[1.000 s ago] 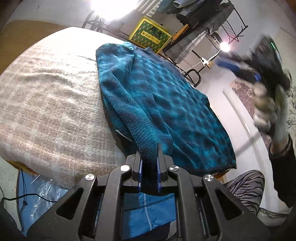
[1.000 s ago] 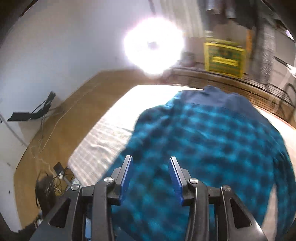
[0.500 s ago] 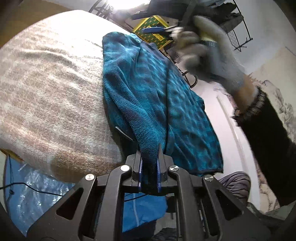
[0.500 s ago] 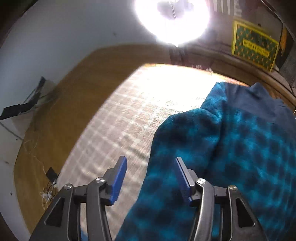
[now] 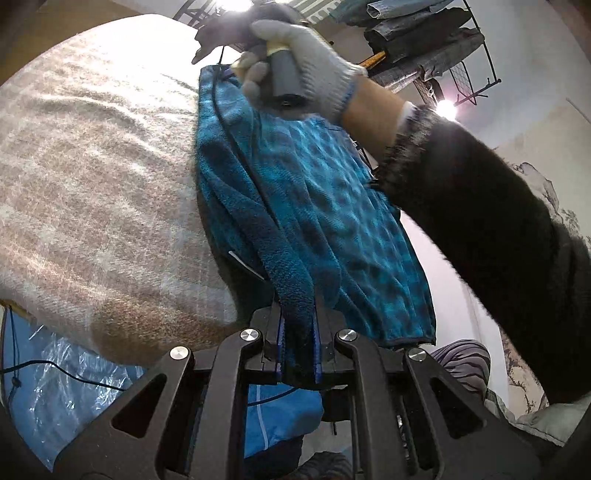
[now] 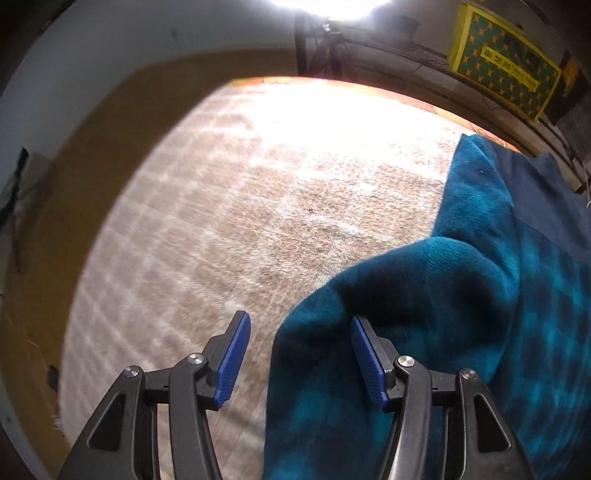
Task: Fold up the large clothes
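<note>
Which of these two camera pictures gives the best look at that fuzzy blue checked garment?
The left wrist view: the blue checked garment stretches along the beige blanket, from the far end to the near hem, one fold clamped in the left tool. The right wrist view shows only a blurred close-up of its edge between the open right tool's fingers.

The left camera looks low across the bed point(image 5: 92, 192); the right looks down close. Both see the blue fleece point(image 5: 332, 206).

A harsh lamp point(image 6: 328, 7) glares white beyond the blanket point(image 6: 258, 206), bleaching its far end. Nearer the lamp detail vanishes; the blanket's near weave smears with motion blur. Fisheye edges curve and darken.
</note>
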Motion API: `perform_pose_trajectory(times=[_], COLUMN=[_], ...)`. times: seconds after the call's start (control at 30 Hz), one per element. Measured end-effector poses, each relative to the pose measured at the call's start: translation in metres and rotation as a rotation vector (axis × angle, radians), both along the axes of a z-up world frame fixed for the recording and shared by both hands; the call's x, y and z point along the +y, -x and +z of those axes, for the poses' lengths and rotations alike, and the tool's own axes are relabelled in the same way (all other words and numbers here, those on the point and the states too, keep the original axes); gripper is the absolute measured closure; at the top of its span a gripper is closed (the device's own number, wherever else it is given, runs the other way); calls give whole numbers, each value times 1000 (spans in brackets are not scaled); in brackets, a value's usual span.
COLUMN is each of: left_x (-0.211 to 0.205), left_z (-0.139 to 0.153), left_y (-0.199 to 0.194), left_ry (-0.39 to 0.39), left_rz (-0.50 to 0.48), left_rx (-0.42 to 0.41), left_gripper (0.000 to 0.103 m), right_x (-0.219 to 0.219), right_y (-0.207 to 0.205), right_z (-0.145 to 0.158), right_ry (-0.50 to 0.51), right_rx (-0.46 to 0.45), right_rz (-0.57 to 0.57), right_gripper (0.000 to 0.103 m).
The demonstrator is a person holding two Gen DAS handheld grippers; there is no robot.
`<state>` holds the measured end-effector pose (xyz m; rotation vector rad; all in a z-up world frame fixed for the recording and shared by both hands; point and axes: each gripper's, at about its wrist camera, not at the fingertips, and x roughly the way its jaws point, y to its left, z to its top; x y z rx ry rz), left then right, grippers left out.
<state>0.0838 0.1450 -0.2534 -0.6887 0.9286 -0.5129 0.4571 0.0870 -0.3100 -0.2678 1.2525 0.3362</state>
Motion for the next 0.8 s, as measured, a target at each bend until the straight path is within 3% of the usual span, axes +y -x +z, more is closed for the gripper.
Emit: perform_pose_trajectory(times=[0.1,0.2,0.27,0.37,0.57,0.8], left_x=[-5,-9,-11,-16,-26,-43], left_z=[3,4,5,10,20,35], left_y=[0,0,3,5,10,14], left_ry=[-20,-31,-39,-67,-119,-178], left_rz=[-7,-13,-16,-14,-12,-29], left_rx=[-9,-11,-16,-25,-48,-93], left_gripper=[94,94,94,94,94,94], right_x=[6,10,9,1,-19,-75], right_y=[-1,0,0,0,1,-10], right_z=[-3,-4,-3,0,12,51], right_ry=[36,95,127,143,71,-193], right_rx=[-7,-16,-36,-57,-87,-113], right_rz=[15,62,82,107,105,14], right_gripper=[41,52,72,94,98,98])
